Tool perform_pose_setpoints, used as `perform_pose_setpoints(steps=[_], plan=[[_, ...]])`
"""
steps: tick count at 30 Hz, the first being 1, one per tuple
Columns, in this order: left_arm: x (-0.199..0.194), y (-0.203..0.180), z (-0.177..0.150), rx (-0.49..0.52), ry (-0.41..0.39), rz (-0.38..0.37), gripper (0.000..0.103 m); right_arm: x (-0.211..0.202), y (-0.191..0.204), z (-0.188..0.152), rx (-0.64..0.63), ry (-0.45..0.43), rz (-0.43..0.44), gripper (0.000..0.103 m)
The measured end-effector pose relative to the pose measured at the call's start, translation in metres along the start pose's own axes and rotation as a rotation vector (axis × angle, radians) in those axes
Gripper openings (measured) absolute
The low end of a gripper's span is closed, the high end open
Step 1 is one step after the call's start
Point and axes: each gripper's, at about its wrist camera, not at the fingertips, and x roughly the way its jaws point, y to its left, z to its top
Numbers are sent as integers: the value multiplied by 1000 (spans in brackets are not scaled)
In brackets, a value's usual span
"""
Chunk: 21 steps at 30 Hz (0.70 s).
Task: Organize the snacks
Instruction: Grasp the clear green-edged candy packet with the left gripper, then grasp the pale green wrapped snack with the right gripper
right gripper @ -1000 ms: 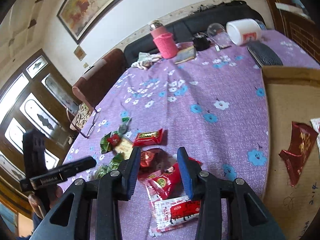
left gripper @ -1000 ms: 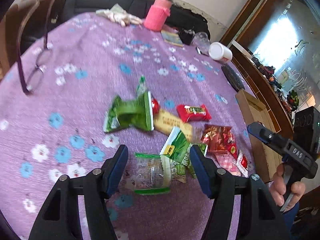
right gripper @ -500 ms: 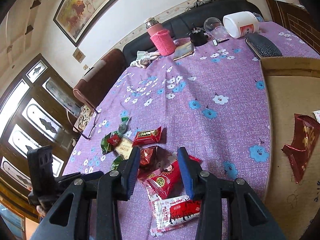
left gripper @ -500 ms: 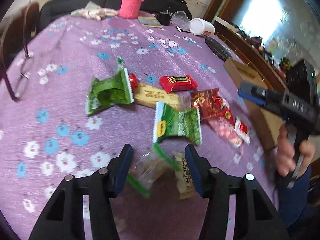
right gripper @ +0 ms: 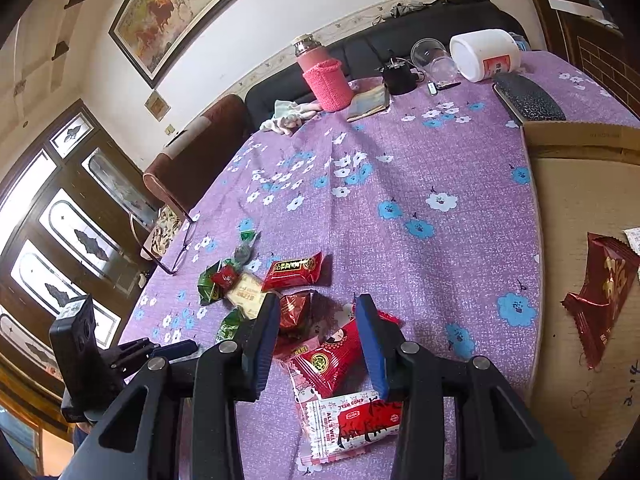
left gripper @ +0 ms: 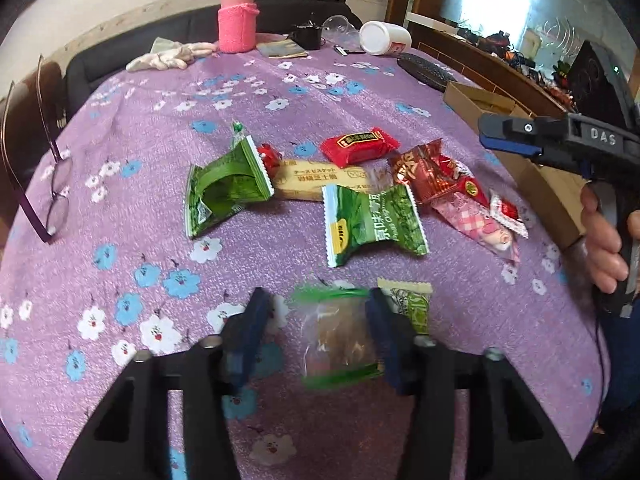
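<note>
Snack packets lie in a cluster on the purple flowered tablecloth (left gripper: 280, 92). My left gripper (left gripper: 316, 320) is open, its jaws on either side of a clear packet with green ends (left gripper: 338, 336) that lies against the right jaw. A green pea packet (left gripper: 372, 220) and a crumpled green packet (left gripper: 224, 192) lie beyond it. My right gripper (right gripper: 318, 340) is open and hovers over red packets (right gripper: 332, 356), with a dark red packet (right gripper: 294, 310) between its tips. A red packet (right gripper: 296, 270) lies further off.
A cardboard box (right gripper: 580, 240) at the right holds a dark red packet (right gripper: 600, 292). Glasses (left gripper: 52, 196) lie at the left. A pink bottle (left gripper: 237, 16), gloves (left gripper: 168, 58), a white jar (left gripper: 384, 38) and a dark case (left gripper: 424, 70) stand at the far edge.
My left gripper has swung rightward along the table; the clear packet has shifted and turned between its jaws. My right gripper has barely moved.
</note>
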Motion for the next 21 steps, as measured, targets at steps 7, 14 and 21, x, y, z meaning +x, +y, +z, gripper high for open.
perform_pose_setpoints(steps=[7, 14, 21], plan=[[0, 0, 0, 10, -23, 40, 37, 2, 12, -4, -44, 18, 33, 42], [-6, 31, 6, -140, -60, 85, 37, 9, 61, -24, -262, 102, 195, 52], [-8, 45, 4, -209, -48, 74, 38, 24, 105, -61, -505, 187, 222, 54]])
